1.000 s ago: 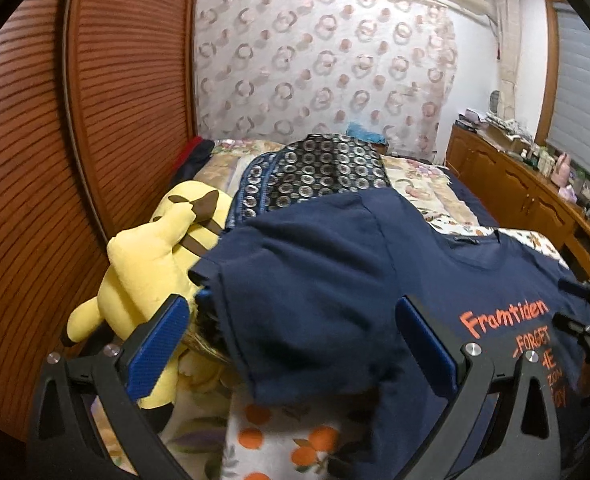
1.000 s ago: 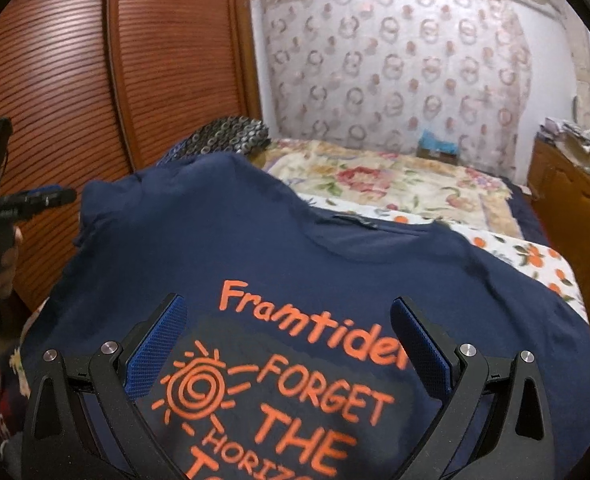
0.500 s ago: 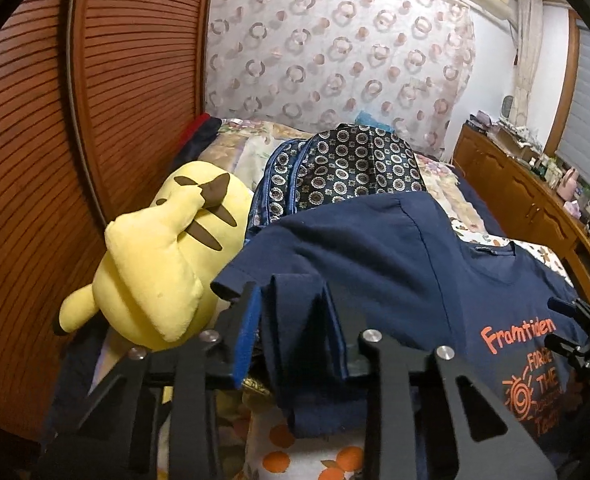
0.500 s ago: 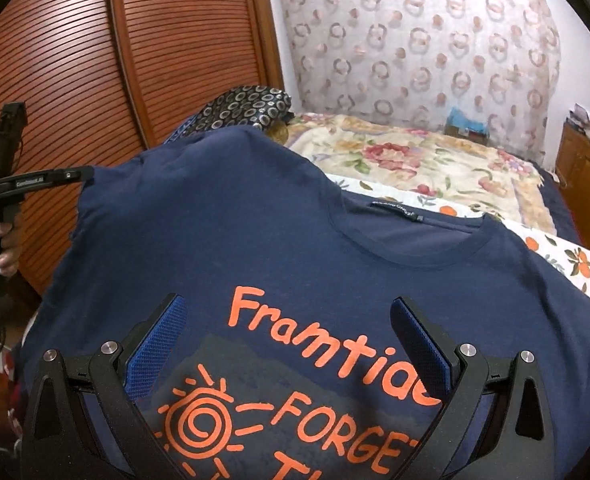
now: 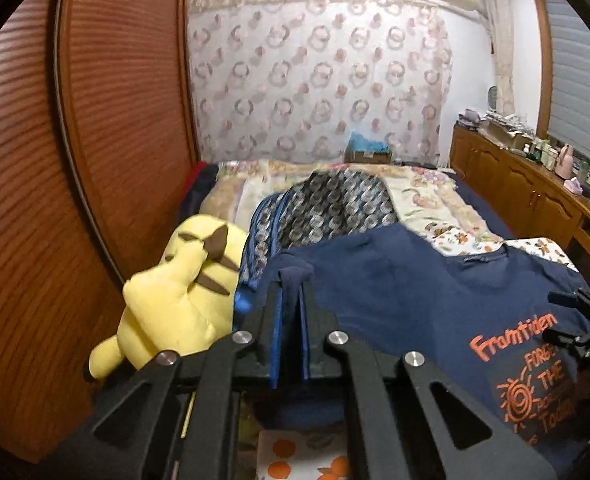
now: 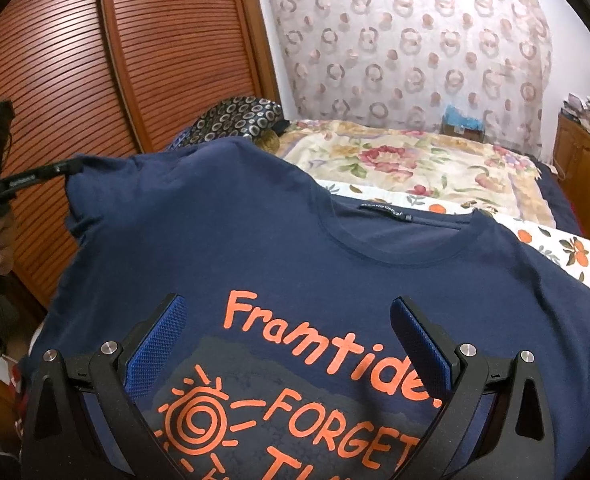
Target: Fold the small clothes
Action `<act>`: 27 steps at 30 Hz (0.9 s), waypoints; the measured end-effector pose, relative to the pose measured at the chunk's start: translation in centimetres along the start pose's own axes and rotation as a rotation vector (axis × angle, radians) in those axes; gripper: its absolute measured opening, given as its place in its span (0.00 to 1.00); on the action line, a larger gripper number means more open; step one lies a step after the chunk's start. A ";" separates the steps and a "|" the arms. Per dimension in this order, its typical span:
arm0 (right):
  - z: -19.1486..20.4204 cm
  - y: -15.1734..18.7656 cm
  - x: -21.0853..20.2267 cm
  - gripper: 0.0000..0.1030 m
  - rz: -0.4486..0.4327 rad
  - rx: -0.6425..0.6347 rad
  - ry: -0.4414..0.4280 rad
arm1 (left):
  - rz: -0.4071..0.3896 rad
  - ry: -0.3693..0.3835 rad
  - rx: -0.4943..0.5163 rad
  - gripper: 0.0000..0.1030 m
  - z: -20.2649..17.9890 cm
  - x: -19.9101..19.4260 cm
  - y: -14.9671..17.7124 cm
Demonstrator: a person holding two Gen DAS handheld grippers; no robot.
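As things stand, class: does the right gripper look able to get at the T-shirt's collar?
Probably yes. The right gripper hangs open over the printed chest of the T-shirt, and the collar lies just ahead, flat and uncovered. The left gripper pinches the sleeve far off to the side, clear of that path.

- Pretty clearly a bedroom in someone's home: a bed with a floral quilt (image 6: pixel 415 164) fills most of the room.
- A reddish-brown slatted wooden wardrobe door (image 5: pixel 127 92) stands right beside it.
- A sheer curtain with ring patterns (image 5: pixel 319 80) covers the far wall.
- A yellow plush toy (image 5: pixel 179 292) sits on the bed, and a cluttered wooden sideboard (image 5: pixel 527 196) runs along one side.
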State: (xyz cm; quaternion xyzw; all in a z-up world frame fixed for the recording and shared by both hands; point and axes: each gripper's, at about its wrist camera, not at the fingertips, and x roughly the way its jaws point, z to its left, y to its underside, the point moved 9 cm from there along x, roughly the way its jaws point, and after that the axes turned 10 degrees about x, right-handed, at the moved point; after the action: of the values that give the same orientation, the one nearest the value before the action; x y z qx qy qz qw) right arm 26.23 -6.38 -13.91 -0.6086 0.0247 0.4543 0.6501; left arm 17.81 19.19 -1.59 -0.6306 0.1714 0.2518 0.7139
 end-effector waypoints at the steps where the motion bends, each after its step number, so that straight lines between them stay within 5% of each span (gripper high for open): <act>1: 0.0 0.0 -0.1 1.00 -0.003 -0.001 -0.001 | -0.014 -0.001 0.005 0.04 -0.2 -0.3 -0.5; 16: -1.7 -0.3 -2.9 1.00 -0.067 0.030 0.037 | -0.078 0.194 0.140 0.05 -10.9 -0.1 -6.5; 19: -2.6 -0.1 -3.7 1.00 -0.077 0.049 0.052 | -0.056 0.256 0.174 0.14 -13.1 0.0 -5.9; 22: -3.4 0.2 -4.3 1.00 -0.076 0.057 0.068 | -0.049 0.270 0.183 0.37 -13.5 -0.5 -5.6; 27: -3.8 0.6 -4.6 1.00 -0.061 0.060 0.066 | -0.030 0.240 0.166 0.42 -12.2 -0.5 -4.5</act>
State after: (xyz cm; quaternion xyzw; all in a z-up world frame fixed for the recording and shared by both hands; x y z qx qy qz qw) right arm 25.15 -12.09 -12.63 -0.6040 0.0412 0.4131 0.6803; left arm 20.90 6.68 0.61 -0.5976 0.2663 0.1487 0.7415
